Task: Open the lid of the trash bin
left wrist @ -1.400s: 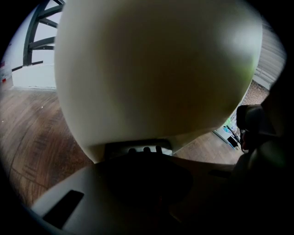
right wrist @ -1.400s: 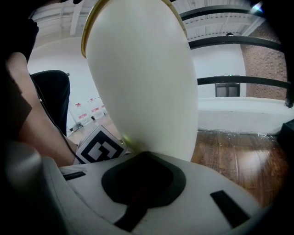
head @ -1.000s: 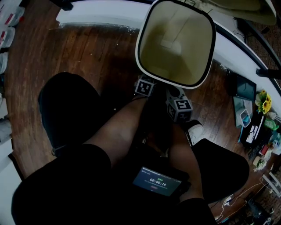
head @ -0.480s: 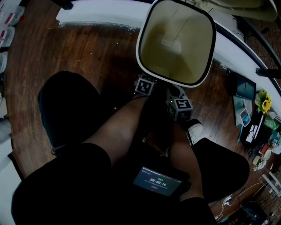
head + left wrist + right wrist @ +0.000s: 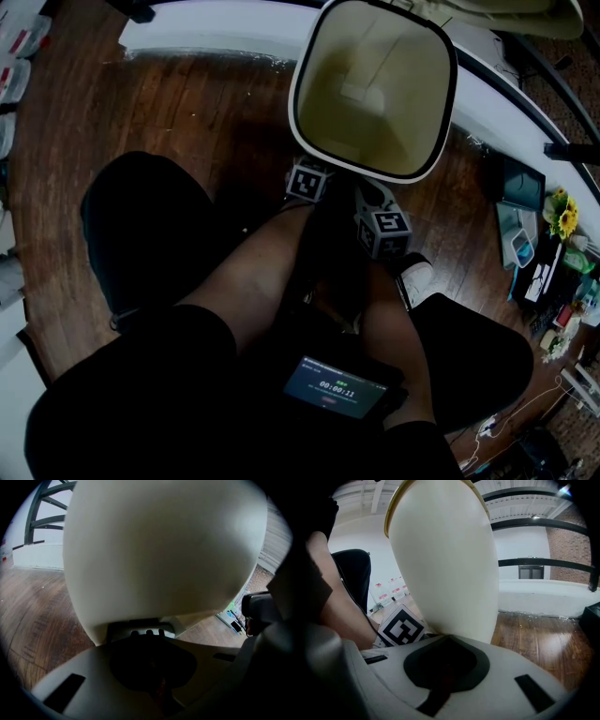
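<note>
Shifted since 0.5 s ago: the mouth of the trash bin (image 5: 417, 103) sits a touch further up-left in head view. Left gripper (image 5: 309, 180) & right gripper (image 5: 380, 225) unmoved; count on lap screen (image 5: 336, 386) up by one.

Near → far, all w.r.t. bin:
- Nearest: screen on the person's lap, well short of bin.
- Next: bare legs (image 5: 253, 272) reach toward bin's near side; white shoe (image 5: 417, 277) lies near-right of it.
- Both grippers sit at bin's near wall, below its rim, marker cubes up, near each other. Each gripper view is filled by bin wall close against the gripper housing. Jaw tips not made out in either view, so apart vs. together cannot be told.
- Bin stands on wood floor (image 5: 187, 103), long axis roughly upright, mouth facing up toward head cam, body tapering to base. Mouth is rounded-square & uncovered. White rim w/ dark edge line, cream outer wall, dull olive-yellow inside.
- Beyond bin: white ledge (image 5: 216, 28).
- Far right of bin: yellow flowers (image 5: 565, 217).
</note>
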Motion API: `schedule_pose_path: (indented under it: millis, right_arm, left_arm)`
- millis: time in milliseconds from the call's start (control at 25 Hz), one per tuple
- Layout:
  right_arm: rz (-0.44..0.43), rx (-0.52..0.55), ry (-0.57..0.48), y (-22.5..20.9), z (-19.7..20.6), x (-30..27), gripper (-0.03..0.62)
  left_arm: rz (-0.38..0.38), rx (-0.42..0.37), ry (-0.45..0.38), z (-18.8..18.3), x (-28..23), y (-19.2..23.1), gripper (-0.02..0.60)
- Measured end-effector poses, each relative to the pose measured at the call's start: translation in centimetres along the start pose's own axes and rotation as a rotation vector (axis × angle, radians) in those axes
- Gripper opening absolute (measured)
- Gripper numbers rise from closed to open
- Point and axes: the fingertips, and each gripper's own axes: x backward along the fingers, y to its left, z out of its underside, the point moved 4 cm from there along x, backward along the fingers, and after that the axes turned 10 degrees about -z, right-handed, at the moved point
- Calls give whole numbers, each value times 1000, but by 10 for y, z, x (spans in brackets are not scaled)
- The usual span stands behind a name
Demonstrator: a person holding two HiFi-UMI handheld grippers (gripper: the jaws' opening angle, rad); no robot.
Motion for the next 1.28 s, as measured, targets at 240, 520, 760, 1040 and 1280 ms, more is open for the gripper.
schedule_pose_path:
  millis: [240, 520, 760, 1040, 1280]
  right_arm:
    - [-9, 3, -13, 3, -3, 2, 26]
    - [-2, 3, -20, 3, -2, 5, 26]
    - [-3, 4, -19, 6, -2, 5, 26]
    - [-4, 13, -19, 8, -2, 5, 26]
    - [-4, 12, -24, 8, -4, 6, 26]
  left_arm:
    - [6, 15, 5, 1, 0, -1, 37]
    - [4, 22, 2, 3, 1, -1, 37]
    - [5, 22, -15, 1, 3, -1, 37]
    - [4, 9, -24, 2, 5, -2, 37]
    - [-2, -9, -24, 2, 7, -2, 37]
